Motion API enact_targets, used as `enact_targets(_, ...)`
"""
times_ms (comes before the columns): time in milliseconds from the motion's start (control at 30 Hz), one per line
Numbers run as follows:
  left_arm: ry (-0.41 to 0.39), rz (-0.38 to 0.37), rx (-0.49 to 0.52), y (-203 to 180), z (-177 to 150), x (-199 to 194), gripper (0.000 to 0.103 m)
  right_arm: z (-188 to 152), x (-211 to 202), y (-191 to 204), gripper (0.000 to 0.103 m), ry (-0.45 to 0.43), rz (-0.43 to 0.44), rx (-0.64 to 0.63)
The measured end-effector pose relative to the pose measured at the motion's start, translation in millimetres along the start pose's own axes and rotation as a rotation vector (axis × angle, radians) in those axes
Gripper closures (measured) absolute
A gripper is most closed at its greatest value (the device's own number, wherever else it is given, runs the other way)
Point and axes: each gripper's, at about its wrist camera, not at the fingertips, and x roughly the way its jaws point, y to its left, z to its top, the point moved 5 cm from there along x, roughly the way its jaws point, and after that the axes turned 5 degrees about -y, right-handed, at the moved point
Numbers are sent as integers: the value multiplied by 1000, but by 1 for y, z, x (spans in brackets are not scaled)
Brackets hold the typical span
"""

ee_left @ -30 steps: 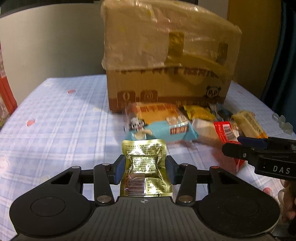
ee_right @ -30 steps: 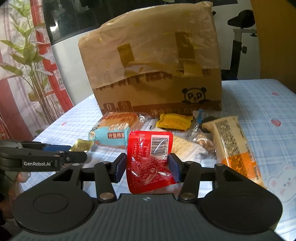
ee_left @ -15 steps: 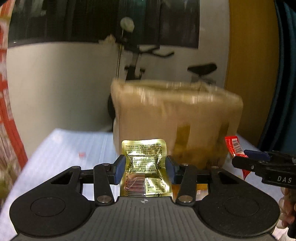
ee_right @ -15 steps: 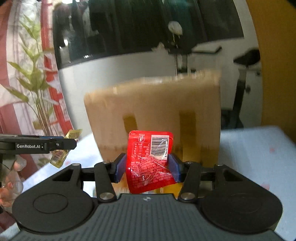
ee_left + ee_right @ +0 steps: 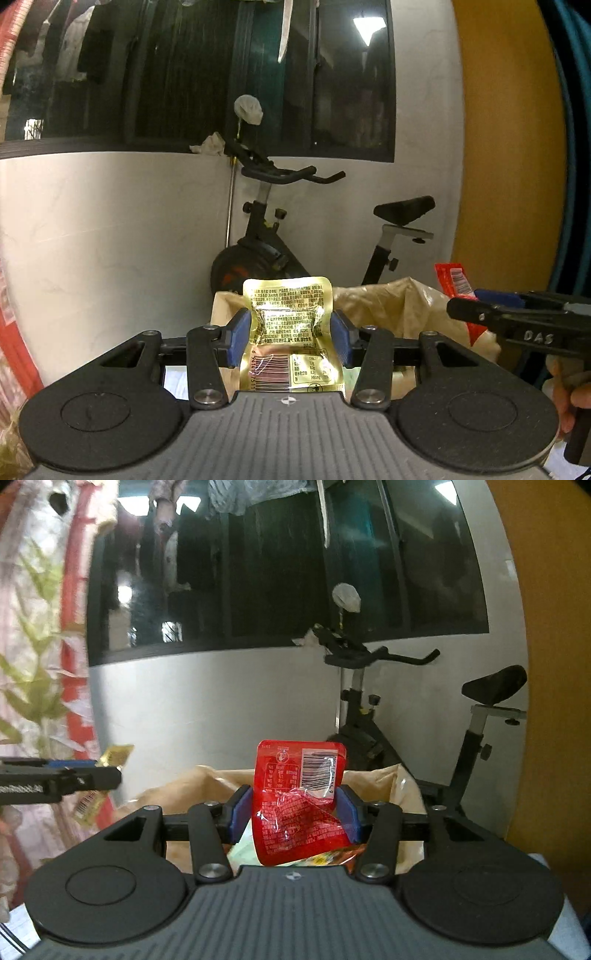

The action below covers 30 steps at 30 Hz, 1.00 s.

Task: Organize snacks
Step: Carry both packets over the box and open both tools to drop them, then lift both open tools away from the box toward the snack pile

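**Inspector:** Largest item first. Location?

**Assistant:** Cardboard box [image 5: 399, 306], lower centre of the left wrist view, open top lined with crinkled plastic, directly beyond and below both sets of fingers. Same box [image 5: 207, 786] in the right wrist view, lower centre, with packets visible inside under the red one. Exercise bike [image 5: 280, 236] behind it against the white wall; not part of the job.

**Inspector:** Left gripper?

**Assistant:** Left gripper [image 5: 290, 332] pinching the gold packet [image 5: 290, 332] across its width, blue pads pressed into both side edges. Packet upright, long axis running away from the camera, top edge in front of the near rim of the box. Also seen at left edge of the right wrist view [image 5: 103, 775], hanging at a tilt.

**Inspector:** Right gripper?

**Assistant:** Right gripper [image 5: 293, 808] pinching the red packet [image 5: 299, 805], barcode end up, slightly skewed to the right. Seen again at right of the left wrist view [image 5: 454, 280]. A hand [image 5: 569, 398] on the handle at lower right edge.

**Inspector:** Governing relation for the coming move?

**Assistant:** Box opening ahead of and below each packet. Judged: right gripper better placed, with box contents visible directly beneath its packet; left one apparently short of the near rim. Release likely needs a small advance, then pads spread. Tabletop barely visible, so snacks remaining cannot be told.

**Inspector:** Risk?

**Assistant:** Possible snag of the gold packet on the loose plastic liner.
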Motion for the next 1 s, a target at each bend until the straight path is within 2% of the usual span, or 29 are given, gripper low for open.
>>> enact_targets(100, 26, 15, -6, 0, 6, 31, 53, 3, 26, -11, 51, 35, -49, -14)
enact_targets(267, 90, 62, -68, 5, -6, 63, 53, -11, 56, -27, 51, 111, -139, -34)
enact_targets(400, 120, 76, -32, 3, -14, 76, 43, -24, 60, -34, 47, 156, -163, -41)
enact_targets(433, 133, 71, -19, 2, -15, 77, 36, -26, 58, -36, 43, 156, -168, -38)
enact_targets(500, 128, 67, 4, 4, -17, 72, 29, -27, 53, -38, 37, 149, -164, -28)
enact_targets(600, 114, 73, 4, 8, -17, 63, 26, -26, 45, -42, 33, 131, -157, 2)
enact_targets(700, 102, 72, -9, 12, -17, 51, 25, -24, 35, -40, 24, 102, -128, 34)
enact_targets(867, 78, 76, 2, 15, -17, 30, 24, -21, 15, -27, 16, 72, -90, -2)
enact_targets(1000, 75, 63, -14, 22, -21, 9, 24, -25, -4, -24, 11, 54, -51, 33)
